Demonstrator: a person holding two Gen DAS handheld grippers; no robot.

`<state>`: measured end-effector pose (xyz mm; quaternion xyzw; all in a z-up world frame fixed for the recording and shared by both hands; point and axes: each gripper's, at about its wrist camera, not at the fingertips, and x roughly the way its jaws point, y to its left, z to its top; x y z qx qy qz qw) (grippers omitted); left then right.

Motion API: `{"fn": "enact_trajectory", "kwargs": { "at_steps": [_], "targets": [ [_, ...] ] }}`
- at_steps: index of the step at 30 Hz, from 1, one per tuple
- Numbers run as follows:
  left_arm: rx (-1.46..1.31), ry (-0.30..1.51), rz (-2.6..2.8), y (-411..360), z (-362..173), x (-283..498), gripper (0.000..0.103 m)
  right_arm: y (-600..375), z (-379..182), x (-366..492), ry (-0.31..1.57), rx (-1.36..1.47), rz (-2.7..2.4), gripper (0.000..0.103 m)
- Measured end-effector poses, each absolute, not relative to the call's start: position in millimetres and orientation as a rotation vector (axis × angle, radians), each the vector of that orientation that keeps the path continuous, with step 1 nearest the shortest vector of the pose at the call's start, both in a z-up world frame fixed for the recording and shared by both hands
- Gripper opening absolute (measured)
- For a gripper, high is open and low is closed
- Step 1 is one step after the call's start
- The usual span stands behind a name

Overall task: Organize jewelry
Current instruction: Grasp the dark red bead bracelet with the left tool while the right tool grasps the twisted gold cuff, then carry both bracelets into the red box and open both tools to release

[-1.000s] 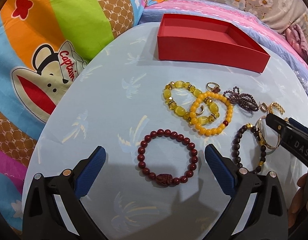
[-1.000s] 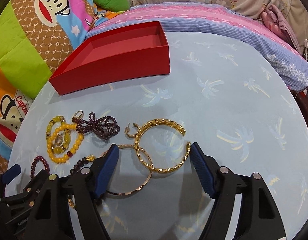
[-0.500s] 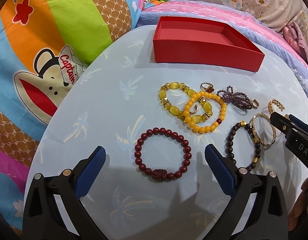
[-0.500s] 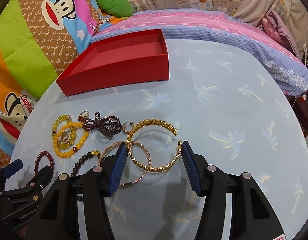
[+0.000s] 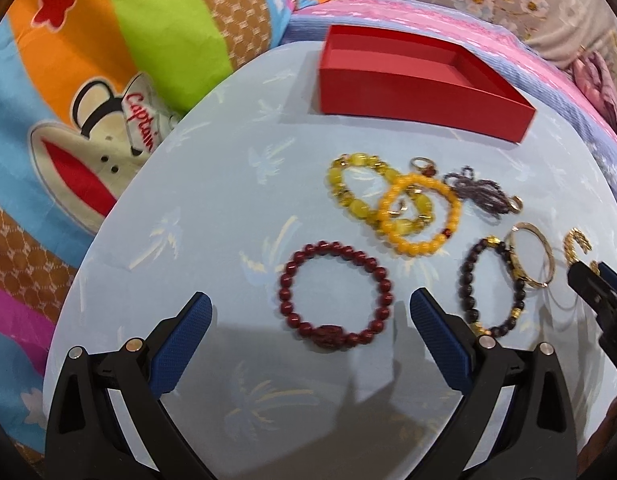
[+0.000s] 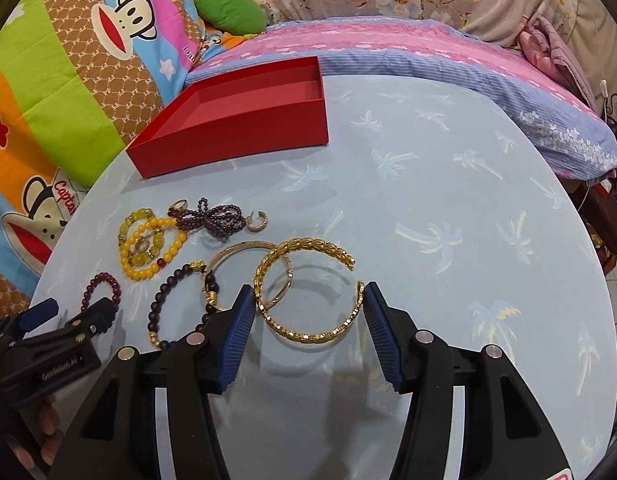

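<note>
The right gripper (image 6: 308, 312) clamps the gold cuff (image 6: 308, 292), which overlaps a thin bangle (image 6: 248, 274) leftward. Only the left view shows the open left gripper (image 5: 310, 332) before the whole red bead bracelet (image 5: 334, 292).

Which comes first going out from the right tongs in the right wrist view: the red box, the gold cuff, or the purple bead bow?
1. Gold cuff: between the pads of the right tongs.
2. Purple bead bow: farther up, to the left, beside a small earring.
3. Red box: farthest, upper left, near the table's edge.
</note>
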<state>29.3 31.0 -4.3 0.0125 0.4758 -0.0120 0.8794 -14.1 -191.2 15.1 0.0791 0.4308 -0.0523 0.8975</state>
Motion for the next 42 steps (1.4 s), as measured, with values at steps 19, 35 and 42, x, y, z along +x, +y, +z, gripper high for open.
{"fn": "enact_trajectory", "kwargs": {
  "at_steps": [19,35,42],
  "targets": [
    [0.025,0.97,-0.064,50.2,-9.9,35.7,0.045,-173.6,19.2,-11.5,0.895,0.128,-0.07,0.054],
    [0.001,0.911,-0.254,22.5,36.0,51.0,0.008,-171.9,35.3,11.1,0.866,0.124,-0.032,0.054],
    [0.0,0.812,-0.31,-6.1,83.0,122.1,0.008,-178.1,68.8,85.5,0.804,0.118,0.026,0.054]
  ]
}}
